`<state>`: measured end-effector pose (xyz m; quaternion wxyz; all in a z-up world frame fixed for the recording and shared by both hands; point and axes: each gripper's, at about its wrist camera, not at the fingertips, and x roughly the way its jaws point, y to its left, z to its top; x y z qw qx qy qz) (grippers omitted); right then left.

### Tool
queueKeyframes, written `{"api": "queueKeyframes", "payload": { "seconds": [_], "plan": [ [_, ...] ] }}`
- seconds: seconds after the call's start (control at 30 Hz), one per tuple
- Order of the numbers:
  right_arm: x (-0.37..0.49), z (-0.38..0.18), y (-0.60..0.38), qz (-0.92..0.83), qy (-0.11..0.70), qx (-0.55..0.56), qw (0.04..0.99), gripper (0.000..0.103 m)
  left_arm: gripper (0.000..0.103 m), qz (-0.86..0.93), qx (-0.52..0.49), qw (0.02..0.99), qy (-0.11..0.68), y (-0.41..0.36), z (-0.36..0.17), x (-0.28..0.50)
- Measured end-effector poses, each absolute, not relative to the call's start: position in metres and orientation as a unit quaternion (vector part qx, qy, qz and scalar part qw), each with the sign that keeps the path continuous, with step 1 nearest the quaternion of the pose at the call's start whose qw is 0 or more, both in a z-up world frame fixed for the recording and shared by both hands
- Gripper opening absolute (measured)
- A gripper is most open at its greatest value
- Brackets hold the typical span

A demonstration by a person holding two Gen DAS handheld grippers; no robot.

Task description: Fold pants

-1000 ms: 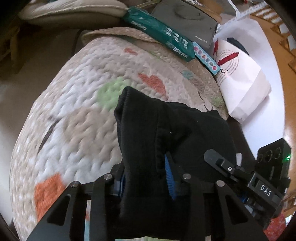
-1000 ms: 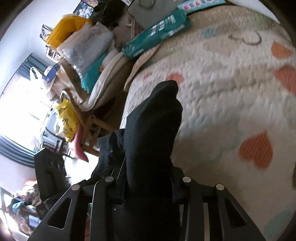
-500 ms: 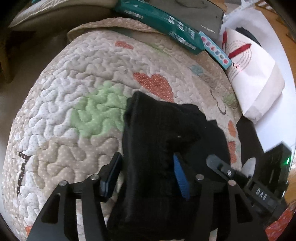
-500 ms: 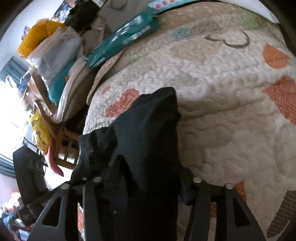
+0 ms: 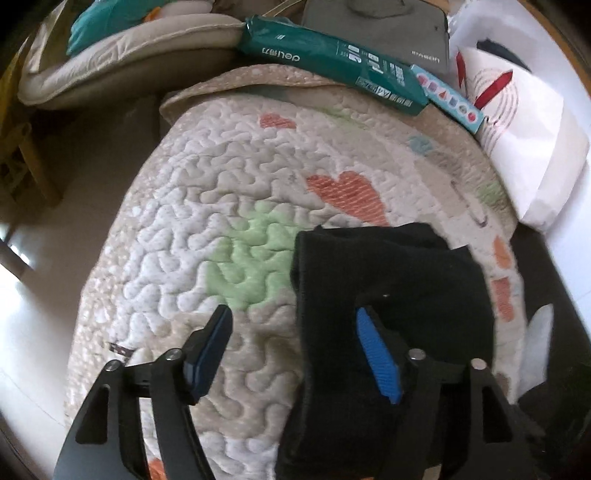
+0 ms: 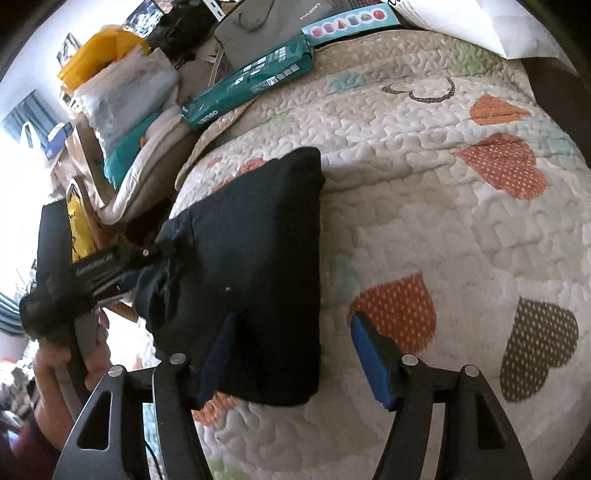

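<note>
Cream quilted bedding with orange hearts and a green patch (image 5: 258, 206) covers the work surface, and clutter lines its far edge: a long teal cardboard box with white print (image 5: 332, 62), a grey flat case (image 5: 384, 26) behind it, a narrow light-blue box with coloured dots (image 5: 448, 98) and a white paper bag with red markings (image 5: 524, 122) at the far right. Beige cushions (image 5: 122, 62) lie stacked at the far left.

On the quilt rests the folded pair of black fabric pants (image 6: 258, 258), a thick rectangular bundle with one squared corner pointing to the far side. In the left wrist view the pants (image 5: 388, 295) sit at the near right.

Left gripper (image 5: 295, 350) is spread wide; its left finger stands over bare quilt, while its blue-padded right finger lies against the black cloth, not pinching it. Right gripper (image 6: 284, 354) is likewise released, fingers apart: the left finger sits at the near edge of the bundle and the right finger hangs over an orange heart, clear of the cloth.

At the left of the right wrist view, the other black tool and the hand gripping it appear beside the bundle.
</note>
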<state>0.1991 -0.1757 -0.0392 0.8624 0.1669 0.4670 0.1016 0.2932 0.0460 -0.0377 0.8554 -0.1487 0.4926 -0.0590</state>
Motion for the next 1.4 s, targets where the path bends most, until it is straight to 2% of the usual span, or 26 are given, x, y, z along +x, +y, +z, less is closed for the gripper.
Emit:
{"api": "queueKeyframes", "payload": {
  "seconds": [0.3,0.6,0.73,0.8,0.97,1.1,1.2,1.4],
  "plan": [
    [0.165,-0.024,-0.153,0.104,0.453,0.121,0.877,0.073,0.075,-0.016,-0.124,0.878,0.461,0.059,-0.007,0.258],
    [0.098,-0.014,-0.149,0.098,0.454,0.126,0.877,0.074,0.075,-0.008,-0.108,0.886,0.450,0.051,0.016,0.140],
    [0.074,-0.012,-0.146,0.086,0.448,0.132,0.880,0.074,0.076,0.033,-0.081,0.906,0.413,0.030,0.023,0.082],
    [0.060,-0.011,-0.143,0.073,0.439,0.118,0.888,0.075,0.078,0.059,-0.067,0.919,0.385,0.022,0.028,0.060],
    [0.043,-0.011,-0.140,0.053,0.422,0.099,0.900,0.075,0.100,0.134,-0.025,0.953,0.271,0.015,0.052,0.015],
    [0.038,-0.005,-0.141,0.049,0.409,0.093,0.907,0.076,0.103,0.148,0.014,0.967,0.209,0.008,0.072,-0.002],
    [0.036,-0.003,-0.140,0.049,0.401,0.093,0.910,0.078,0.103,0.135,0.003,0.967,0.215,0.009,0.078,0.002],
    [0.038,-0.012,-0.138,0.036,0.409,0.095,0.907,0.079,0.103,0.084,0.003,0.950,0.302,0.002,0.057,0.044]
  ]
}}
